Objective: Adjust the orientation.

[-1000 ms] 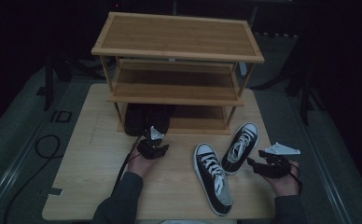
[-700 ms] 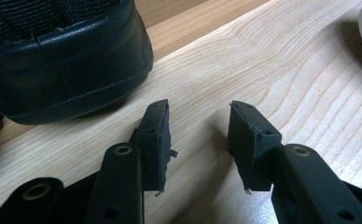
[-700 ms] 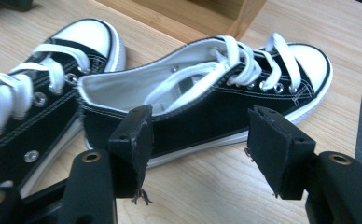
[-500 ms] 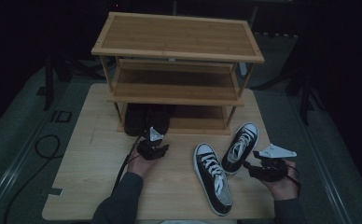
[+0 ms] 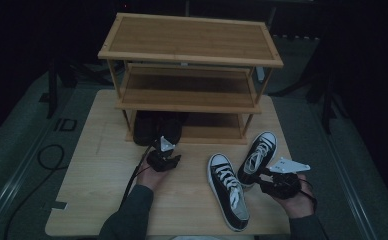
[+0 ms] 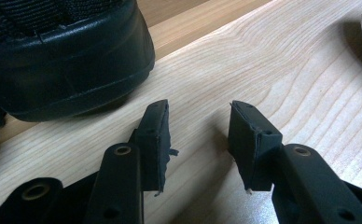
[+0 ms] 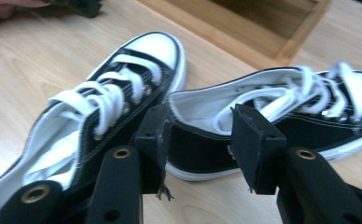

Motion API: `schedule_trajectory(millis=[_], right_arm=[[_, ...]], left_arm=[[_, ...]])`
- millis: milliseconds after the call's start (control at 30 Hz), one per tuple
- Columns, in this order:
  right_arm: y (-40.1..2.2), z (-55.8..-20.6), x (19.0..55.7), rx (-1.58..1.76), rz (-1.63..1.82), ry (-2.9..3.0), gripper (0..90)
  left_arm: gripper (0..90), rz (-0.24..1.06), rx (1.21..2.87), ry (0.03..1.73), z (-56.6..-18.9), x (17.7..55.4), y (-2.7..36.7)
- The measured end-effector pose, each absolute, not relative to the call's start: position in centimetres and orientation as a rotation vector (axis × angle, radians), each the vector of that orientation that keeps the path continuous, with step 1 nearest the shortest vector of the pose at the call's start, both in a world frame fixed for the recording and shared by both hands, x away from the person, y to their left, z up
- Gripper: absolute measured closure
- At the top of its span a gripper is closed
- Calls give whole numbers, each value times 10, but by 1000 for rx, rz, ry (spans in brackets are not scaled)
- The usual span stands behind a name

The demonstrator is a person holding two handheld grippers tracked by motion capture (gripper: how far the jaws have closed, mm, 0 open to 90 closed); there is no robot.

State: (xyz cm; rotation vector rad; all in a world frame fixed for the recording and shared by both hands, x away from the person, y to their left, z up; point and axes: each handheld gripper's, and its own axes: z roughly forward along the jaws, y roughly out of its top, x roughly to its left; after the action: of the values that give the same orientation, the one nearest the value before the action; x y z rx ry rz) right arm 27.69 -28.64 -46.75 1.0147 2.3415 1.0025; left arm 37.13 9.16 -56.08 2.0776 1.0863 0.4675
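The right gripper (image 5: 265, 176) has just been closing its fingers (image 7: 153, 135) around the heel collar of the right sneaker (image 5: 257, 157), not yet pinching. Canvas is light and floppy; the stiffer heel rim is the best hold. The left gripper (image 5: 163, 161) rests half open, empty, by a black shoe (image 6: 62, 56). Beyond, a wooden desk (image 5: 107, 190), shoe rack (image 5: 192, 37), dark room.

Two sneakers (image 5: 229, 192) (image 5: 257, 157) are black canvas with white laces, toe caps and soles. The shoes (image 5: 157, 129) under the rack (image 5: 189, 37) are all black. Rack and table (image 5: 92, 185) are pale wood.
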Motion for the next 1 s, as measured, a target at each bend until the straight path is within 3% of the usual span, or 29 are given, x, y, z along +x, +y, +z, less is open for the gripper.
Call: schedule_trajectory(millis=[533, 733, 1000], right_arm=[[-265, -471, 262, 981, 1036, 2461, 530], [-251, -472, 258, 959, 1013, 2522, 589], [-242, -489, 263, 992, 864, 2592, 735]], left_arm=[[587, 468, 2077, 1089, -561, 371, 92], [587, 469, 2077, 1089, -561, 371, 92], [586, 468, 2077, 1090, -561, 371, 92]])
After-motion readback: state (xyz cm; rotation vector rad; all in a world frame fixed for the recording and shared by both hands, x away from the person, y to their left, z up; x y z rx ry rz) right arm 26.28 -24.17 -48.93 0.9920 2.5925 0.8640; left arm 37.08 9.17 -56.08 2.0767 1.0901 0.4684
